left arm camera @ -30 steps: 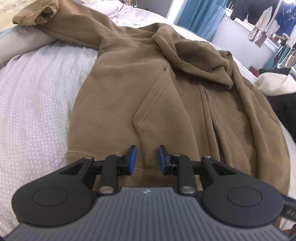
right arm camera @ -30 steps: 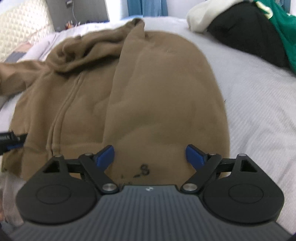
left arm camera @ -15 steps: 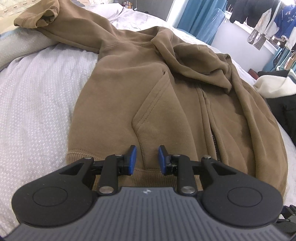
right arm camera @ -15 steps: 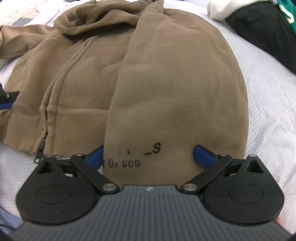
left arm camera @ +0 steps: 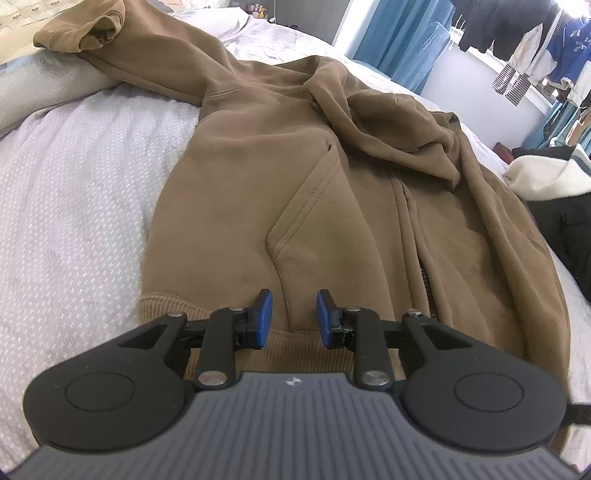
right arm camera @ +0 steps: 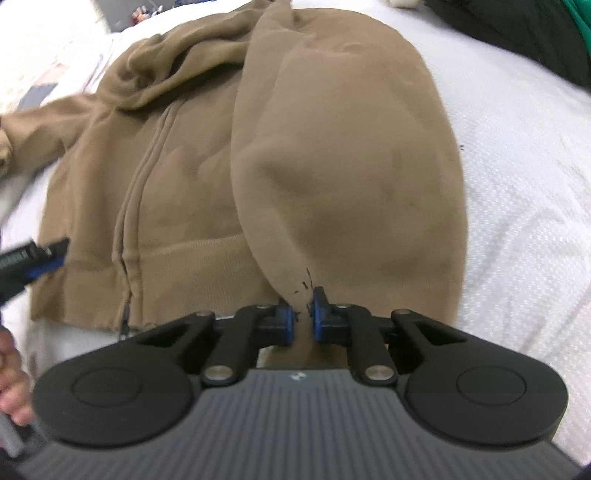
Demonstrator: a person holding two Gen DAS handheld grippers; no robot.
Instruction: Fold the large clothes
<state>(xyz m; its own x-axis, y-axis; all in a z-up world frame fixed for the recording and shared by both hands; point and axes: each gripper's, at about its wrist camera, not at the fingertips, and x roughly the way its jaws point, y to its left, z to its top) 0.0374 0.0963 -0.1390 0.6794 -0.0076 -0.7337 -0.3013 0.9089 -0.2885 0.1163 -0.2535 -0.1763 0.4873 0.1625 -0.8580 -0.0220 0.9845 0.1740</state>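
Note:
A brown zip hoodie (left arm camera: 295, 184) lies front up on the bed, its hood bunched near the collar and one sleeve (left arm camera: 122, 40) stretched away to the far left. My left gripper (left arm camera: 294, 314) hovers over the ribbed hem by the pocket. Its blue pads stand apart, with flat cloth showing between them. In the right wrist view one side of the hoodie (right arm camera: 332, 147) is folded over the front, with black print at its near edge. My right gripper (right arm camera: 303, 314) is shut on that printed edge. The left gripper (right arm camera: 33, 258) shows at the far left of that view.
The hoodie rests on a white textured bed cover (left arm camera: 74, 221). A pile of white and black clothes (left arm camera: 554, 177) lies at the bed's right side, with dark and green garments (right arm camera: 517, 33) there too. Clothes (left arm camera: 535, 37) hang by blue curtains (left arm camera: 399, 37). A hand (right arm camera: 11, 387) is at the lower left.
My right gripper went from wide open over the printed edge to shut on it, and the cloth now puckers at the pads. The left gripper has hardly moved.

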